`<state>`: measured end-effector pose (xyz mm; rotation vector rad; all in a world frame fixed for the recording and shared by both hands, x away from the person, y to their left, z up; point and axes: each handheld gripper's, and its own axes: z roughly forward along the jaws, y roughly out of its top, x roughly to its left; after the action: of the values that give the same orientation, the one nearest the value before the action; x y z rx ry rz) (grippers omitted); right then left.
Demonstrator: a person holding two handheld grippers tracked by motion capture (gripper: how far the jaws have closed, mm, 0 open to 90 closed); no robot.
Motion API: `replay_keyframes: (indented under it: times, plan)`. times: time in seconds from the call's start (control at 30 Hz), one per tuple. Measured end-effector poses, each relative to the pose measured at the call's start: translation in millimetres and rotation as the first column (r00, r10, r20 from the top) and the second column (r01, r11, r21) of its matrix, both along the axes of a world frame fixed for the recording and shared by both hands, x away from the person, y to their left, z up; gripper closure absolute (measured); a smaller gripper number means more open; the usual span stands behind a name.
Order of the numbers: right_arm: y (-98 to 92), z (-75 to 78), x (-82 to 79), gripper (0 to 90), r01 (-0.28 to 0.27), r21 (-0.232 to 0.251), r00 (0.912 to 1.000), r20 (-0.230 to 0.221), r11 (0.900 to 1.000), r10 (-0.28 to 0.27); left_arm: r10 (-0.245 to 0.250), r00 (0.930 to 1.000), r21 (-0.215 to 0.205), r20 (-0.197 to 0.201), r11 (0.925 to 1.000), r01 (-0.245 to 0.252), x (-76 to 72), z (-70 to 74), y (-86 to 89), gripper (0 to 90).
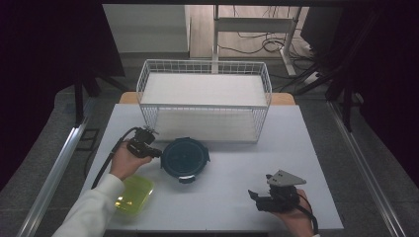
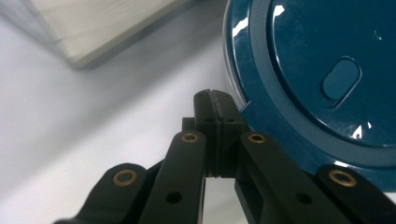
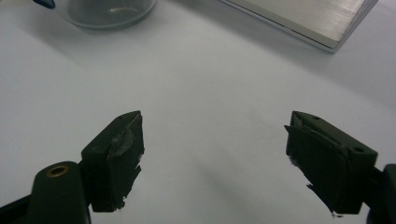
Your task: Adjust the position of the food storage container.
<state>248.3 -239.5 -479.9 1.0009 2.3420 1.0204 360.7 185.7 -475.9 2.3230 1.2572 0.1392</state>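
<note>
**Now the shut left gripper nudges the blue lid**

High view: the left gripper (image 1: 157,152) sits at the left rim of the round blue lid (image 1: 184,157), which lies mid-desk, just in front of the wire basket (image 1: 148,74). The right gripper (image 1: 253,196) waits near the front right corner. I think the lid is being pushed sideways; next comes a slow, flat push.

Left gripper view: its jaws are pressed together, tips beside the lid's (image 2: 322,70) shiny dark blue rim.

Right gripper view: jaws stand wide, holding nothing.
</note>
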Motion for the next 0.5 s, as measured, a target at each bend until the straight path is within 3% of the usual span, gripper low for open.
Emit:
replay_keyframes:
  times: [0.13, 0.27, 0.5]
  plan:
    - [-0.1, -0.3, 0.3, 18.9, -0.002, 0.002, 1.0000, 0.001, 1.000, 0.002, -0.041, 0.9991, 0.004, 0.001, 0.9991, 0.041, -1.9, 1.1, -16.7, 90.0]
    - [-0.4, 0.5, -0.1, 18.9, -0.004, 0.001, 1.0000, 0.000, 1.000, 0.004, -0.044, 0.9990, -0.037, 0.007, 0.9983, 0.044, -1.9, 2.8, -29.0, 90.0]
    - [-1.4, 0.3, 0.1, 18.9, 0.000, 0.005, 1.0000, 0.000, 1.000, 0.000, -0.057, 0.9984, -0.028, 0.005, 0.9980, 0.057, -0.9, 3.6, -35.0, 90.0]
